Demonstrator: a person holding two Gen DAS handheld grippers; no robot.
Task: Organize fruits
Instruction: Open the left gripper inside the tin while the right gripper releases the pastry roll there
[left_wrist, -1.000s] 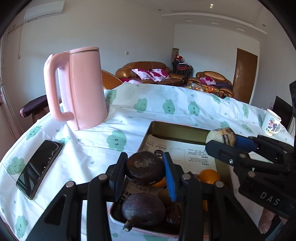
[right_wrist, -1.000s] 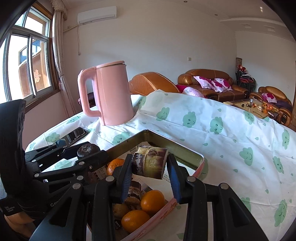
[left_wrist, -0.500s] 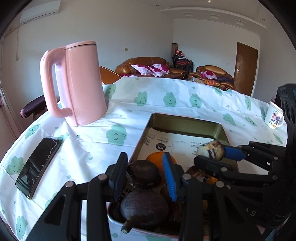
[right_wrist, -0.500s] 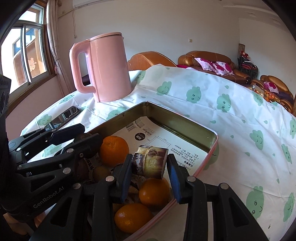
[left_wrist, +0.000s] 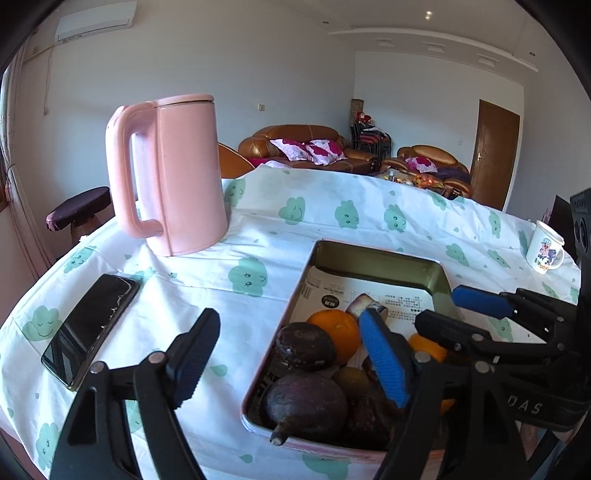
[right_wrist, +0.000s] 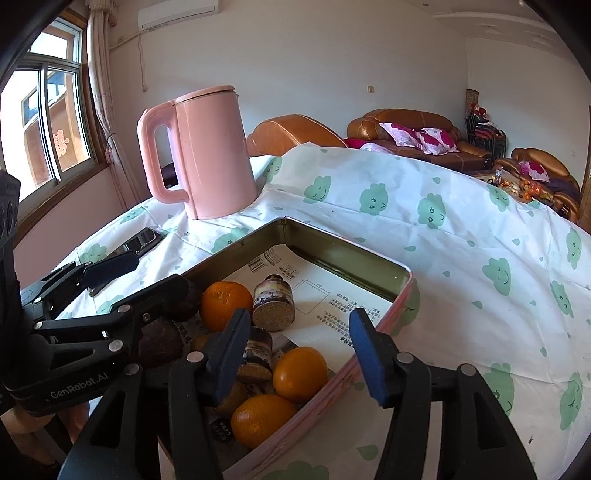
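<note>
A rectangular tin tray (left_wrist: 376, 258) (right_wrist: 332, 240) lined with printed paper holds oranges (right_wrist: 226, 305), dark purple round fruits (left_wrist: 304, 345) and a small cut roll piece (right_wrist: 274, 302). My left gripper (left_wrist: 291, 362) is open and empty over the tray's near left corner, just above a dark fruit. My right gripper (right_wrist: 301, 354) is open and empty above the tray's near edge, just behind the cut piece that lies on the paper (left_wrist: 365, 304). Each gripper shows in the other's view.
A tall pink kettle (left_wrist: 170, 173) (right_wrist: 207, 155) stands behind the tray to the left. A black phone (left_wrist: 92, 325) lies on the cloud-print tablecloth at left. A small white mug (left_wrist: 546, 248) stands at the far right. Sofas stand beyond the table.
Both grippers lowered to the tray and opened. The left let go of the dark fruit, the right let go of the cut piece; both things now lie in the tray.
</note>
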